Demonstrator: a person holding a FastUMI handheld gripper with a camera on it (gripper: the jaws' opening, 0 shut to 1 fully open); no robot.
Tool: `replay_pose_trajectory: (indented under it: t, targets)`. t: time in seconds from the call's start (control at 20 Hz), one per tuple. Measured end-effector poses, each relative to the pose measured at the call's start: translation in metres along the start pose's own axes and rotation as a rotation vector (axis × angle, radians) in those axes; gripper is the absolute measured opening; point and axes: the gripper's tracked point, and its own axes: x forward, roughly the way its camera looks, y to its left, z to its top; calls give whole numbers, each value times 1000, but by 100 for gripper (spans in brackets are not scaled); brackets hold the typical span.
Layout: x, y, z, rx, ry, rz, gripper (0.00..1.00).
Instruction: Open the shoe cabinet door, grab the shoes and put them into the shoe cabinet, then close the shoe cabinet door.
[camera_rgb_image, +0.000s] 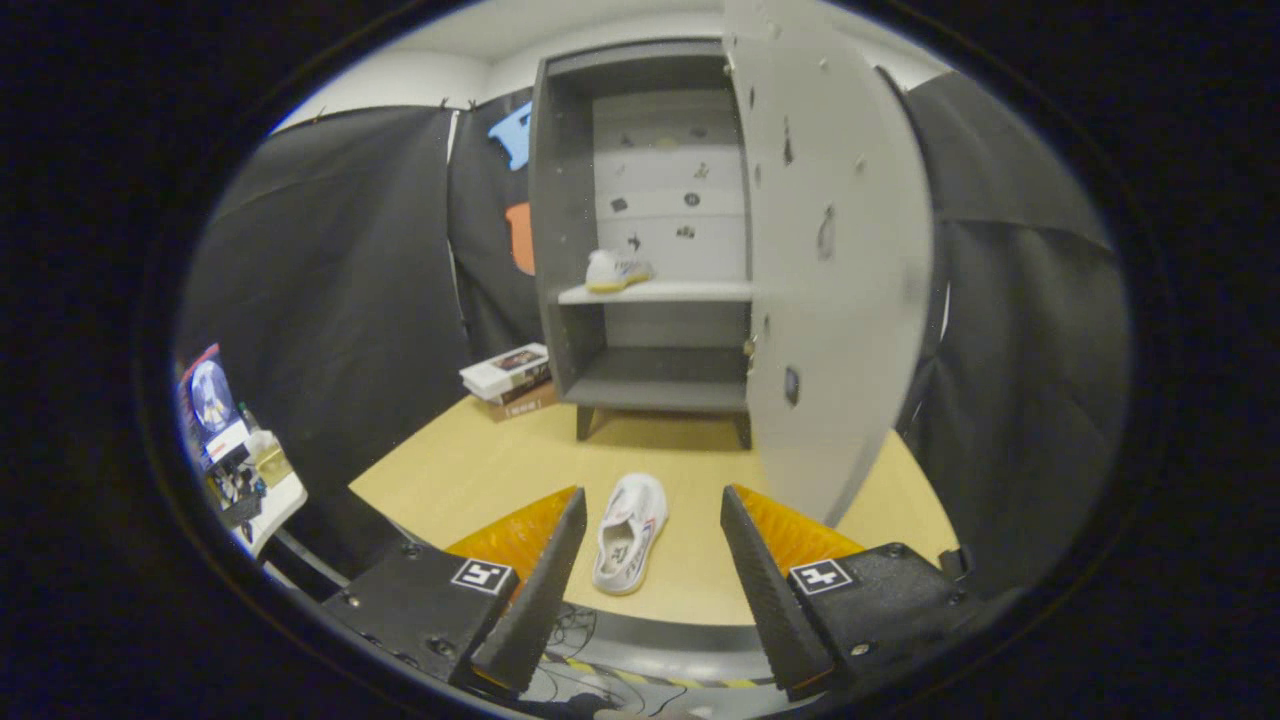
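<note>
A white shoe (630, 533) lies on the pale wooden surface (480, 470) just ahead of the claw (652, 505), lined up with the gap between the two fingers, its opening facing up and its toe pointing away toward the cabinet. The claw's fingers stand wide apart and press on nothing; the shoe sits between their tips in the view but touches neither of them. Beyond the shoe, farther along the surface, stands the dark grey shoe cabinet (560, 220) on short legs, with its door (835, 260) swung open toward the claw's right side, so that the pale inner face of the door with its small holes and fittings looms close on that side. Inside the cabinet a light shelf (690, 291) crosses at mid height, and a second white shoe (617, 270) with a yellowish sole rests on the left part of that shelf, against the pale back panel dotted with small dark marks. The lower compartment under the shelf shows a bare grey floor. To the left of the cabinet, beside its lower corner, a short stack of books (508, 380) lies on the surface. Far off to the claw's left, below the surface's edge, a small white stand (270, 505) carries a clutter of small items, too small to make out. Black cloth hangs behind and on both sides.
</note>
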Motion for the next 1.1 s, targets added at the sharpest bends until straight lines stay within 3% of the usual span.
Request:
replay_pose_trajectory:
  t: [0.25, 0.5, 0.65, 0.8, 1.1]
  targets:
    - [97, 44, -74, 19, 170, 4, 87]
    - [165, 63, -111, 14, 289, -38, 87]
    - [192, 50, -120, -1, 330, -110, 87]
    - [214, 52, -114, 75, 364, -107, 86]
    - [245, 42, -109, 103, 362, -138, 86]
